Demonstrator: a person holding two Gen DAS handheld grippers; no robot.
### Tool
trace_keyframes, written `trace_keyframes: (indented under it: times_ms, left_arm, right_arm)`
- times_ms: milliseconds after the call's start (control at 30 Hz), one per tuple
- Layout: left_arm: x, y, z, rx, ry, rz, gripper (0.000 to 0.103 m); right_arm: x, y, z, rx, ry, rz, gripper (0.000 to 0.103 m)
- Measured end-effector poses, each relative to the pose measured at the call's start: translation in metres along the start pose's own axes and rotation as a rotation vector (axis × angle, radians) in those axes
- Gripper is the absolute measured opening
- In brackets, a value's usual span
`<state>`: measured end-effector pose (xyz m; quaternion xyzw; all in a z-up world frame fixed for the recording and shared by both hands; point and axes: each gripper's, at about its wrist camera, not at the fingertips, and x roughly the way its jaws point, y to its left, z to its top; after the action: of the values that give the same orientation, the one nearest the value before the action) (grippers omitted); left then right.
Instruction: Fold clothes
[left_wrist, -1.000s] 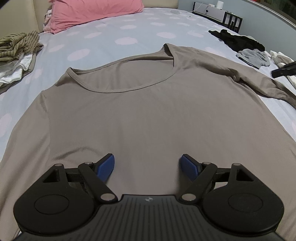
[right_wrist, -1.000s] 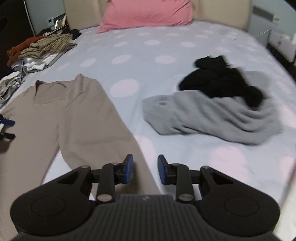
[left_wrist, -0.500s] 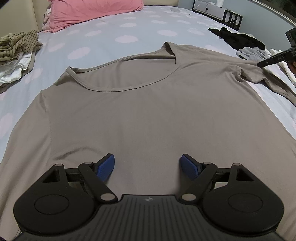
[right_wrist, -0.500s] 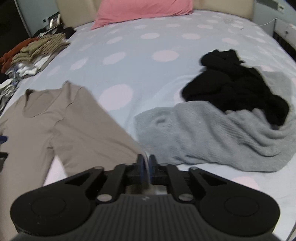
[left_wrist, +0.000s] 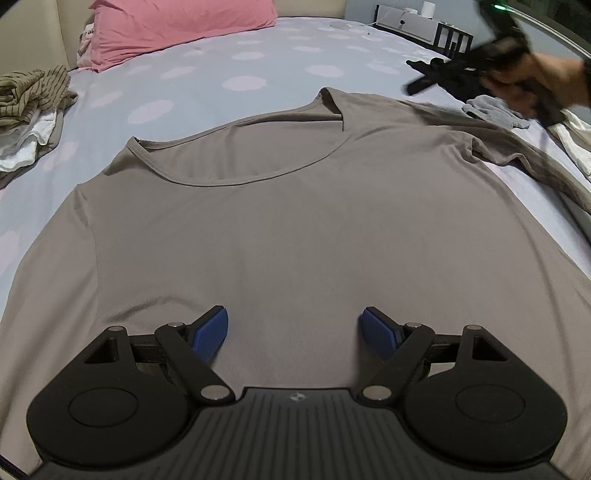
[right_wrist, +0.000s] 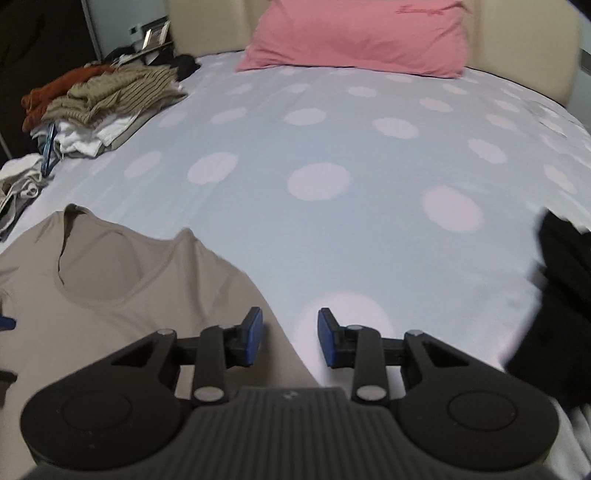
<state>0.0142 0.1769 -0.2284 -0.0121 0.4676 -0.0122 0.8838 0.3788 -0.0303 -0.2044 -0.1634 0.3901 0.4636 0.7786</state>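
Overhead, left gripper (left_wrist: 293, 330) gapes empty above taupe shirt (left_wrist: 295, 221); right gripper (right_wrist: 290, 338) opening, empty.

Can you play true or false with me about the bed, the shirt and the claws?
1. The brown shirt lies spread flat on the bed. True.
2. The pillow is green. False: it is pink.
3. The left claw is squeezing the shirt. False: it is open, with nothing pinched between its blue pads.
4. The bed sheet has pale spots. True.
5. The right claw holds a sock. False: it holds nothing, and its jaws are opening.
6. A pile of clothes sits near the bed's edge. True.
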Motion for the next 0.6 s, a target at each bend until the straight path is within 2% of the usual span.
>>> trace_keyframes:
  times_ms: [200,233,267,300,433,600]
  left_arm:
    - [-0.001,0.001,0.000,0.007,0.000,-0.016,0.079]
    - [-0.001,0.002,-0.001,0.006,-0.002,-0.020,0.079]
    - [-0.002,0.002,-0.001,0.005,-0.003,-0.023,0.079]
    - [-0.002,0.003,-0.001,0.003,-0.005,-0.026,0.079]
    - [-0.003,0.005,-0.003,0.003,-0.010,-0.036,0.079]
    - [-0.005,0.006,-0.003,0.002,-0.011,-0.037,0.079]
  right_arm:
    - [0.045,0.020,0.026,-0.032,0.054,0.076,0.036]
    - [0.054,0.022,0.028,-0.033,0.093,0.097,0.017]
    - [0.061,0.025,0.030,-0.054,0.129,0.102,0.006]
    - [0.063,0.027,0.032,-0.075,0.123,0.095,0.005]
    - [0.064,0.018,0.041,-0.008,0.049,-0.002,0.004]
    - [0.070,0.024,0.037,0.007,0.048,-0.051,0.006]
